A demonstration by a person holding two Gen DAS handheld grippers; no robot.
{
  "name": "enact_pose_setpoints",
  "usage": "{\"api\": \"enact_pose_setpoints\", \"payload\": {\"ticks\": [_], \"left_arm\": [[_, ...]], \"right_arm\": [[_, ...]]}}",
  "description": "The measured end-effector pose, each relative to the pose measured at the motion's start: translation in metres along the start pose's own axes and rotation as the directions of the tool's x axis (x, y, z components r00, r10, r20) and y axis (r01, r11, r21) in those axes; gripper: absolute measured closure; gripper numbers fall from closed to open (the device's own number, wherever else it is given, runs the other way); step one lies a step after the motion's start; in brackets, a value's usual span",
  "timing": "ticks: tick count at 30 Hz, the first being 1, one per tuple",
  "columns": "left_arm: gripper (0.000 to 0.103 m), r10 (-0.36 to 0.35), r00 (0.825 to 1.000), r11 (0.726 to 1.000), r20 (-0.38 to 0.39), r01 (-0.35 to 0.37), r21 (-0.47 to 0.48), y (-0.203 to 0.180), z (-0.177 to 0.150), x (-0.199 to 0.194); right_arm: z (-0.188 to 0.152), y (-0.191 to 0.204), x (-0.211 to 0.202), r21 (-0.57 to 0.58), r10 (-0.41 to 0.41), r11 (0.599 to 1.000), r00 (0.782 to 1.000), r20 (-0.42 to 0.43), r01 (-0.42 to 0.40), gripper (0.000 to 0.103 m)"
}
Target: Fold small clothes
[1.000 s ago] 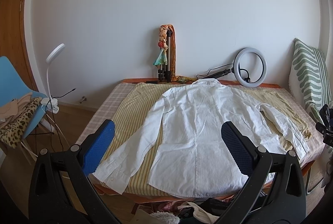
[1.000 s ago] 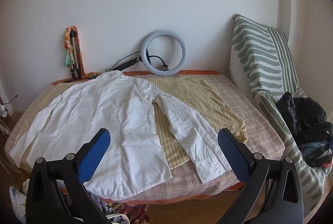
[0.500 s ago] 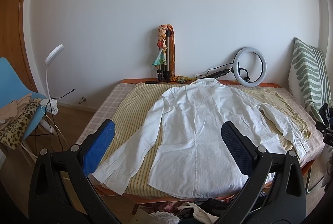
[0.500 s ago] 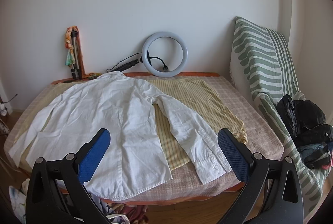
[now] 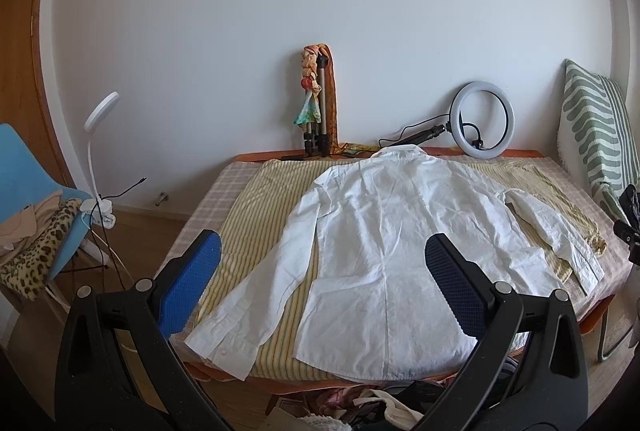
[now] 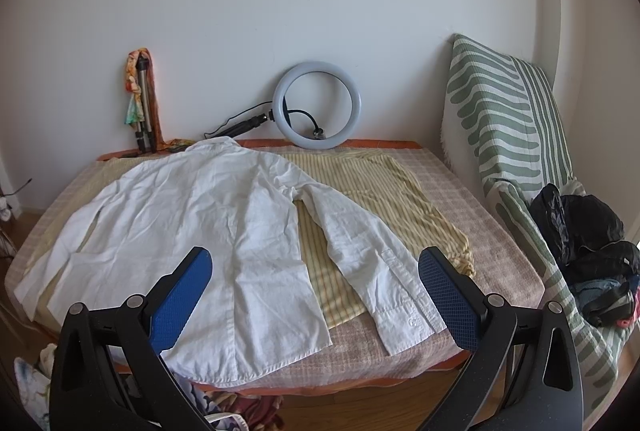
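A white long-sleeved shirt (image 5: 384,231) lies flat, back up, collar toward the wall, sleeves spread, on a yellow striped cloth (image 5: 264,215) over the table. It also shows in the right wrist view (image 6: 208,223). My left gripper (image 5: 320,283) is open and empty, held above the table's near edge over the shirt's hem and left sleeve. My right gripper (image 6: 316,291) is open and empty, held over the hem and the right sleeve cuff (image 6: 408,315).
A ring light (image 6: 318,105) and a tripod with scarves (image 5: 318,111) stand at the wall. A green striped cushion (image 6: 504,135) and dark clothes (image 6: 588,239) lie right. A blue chair (image 5: 28,199) and white lamp (image 5: 96,159) stand left. Clothes lie on the floor (image 5: 380,407).
Both grippers have drifted slightly back and lower; the shirt has not moved. Both stay open.
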State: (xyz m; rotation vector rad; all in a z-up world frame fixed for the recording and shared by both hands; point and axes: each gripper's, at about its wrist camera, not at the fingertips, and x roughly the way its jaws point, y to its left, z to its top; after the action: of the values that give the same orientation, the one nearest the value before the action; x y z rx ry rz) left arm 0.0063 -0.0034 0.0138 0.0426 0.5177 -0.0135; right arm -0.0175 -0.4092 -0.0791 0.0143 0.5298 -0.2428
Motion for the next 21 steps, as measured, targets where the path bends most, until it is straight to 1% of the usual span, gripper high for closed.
{"api": "enact_pose_setpoints", "payload": {"ticks": [3,8,11,15,21], "left_arm": [[0.000,0.005,1.000,1.000,-0.021,-0.005,0.009,0.007,-0.003,0.011],[0.000,-0.048,0.998,0.999,-0.032,0.048,-0.010,0.023,-0.012,0.024],[0.000,-0.026,0.999,1.000,-0.037,0.026,-0.003,0.031,-0.015,0.032],[0.000,-0.016,0.999,1.000,-0.040,0.015,-0.015,0.046,-0.021,0.041],[0.000,-0.007,0.999,1.000,-0.040,0.006,-0.028,0.067,-0.026,0.051]], "right_arm": [[0.002,0.004,0.003,-0.014,-0.016,1.000,1.000,-0.012,0.016,0.000],[0.004,0.006,0.007,-0.019,-0.027,0.999,1.000,-0.015,0.027,0.000],[0.005,0.010,0.010,-0.021,-0.020,1.000,1.000,-0.014,0.019,0.000],[0.009,0.015,0.014,-0.032,-0.024,0.999,1.000,-0.004,0.024,0.000],[0.016,0.021,0.014,-0.027,-0.005,1.000,1.000,0.029,0.006,0.000]]}}
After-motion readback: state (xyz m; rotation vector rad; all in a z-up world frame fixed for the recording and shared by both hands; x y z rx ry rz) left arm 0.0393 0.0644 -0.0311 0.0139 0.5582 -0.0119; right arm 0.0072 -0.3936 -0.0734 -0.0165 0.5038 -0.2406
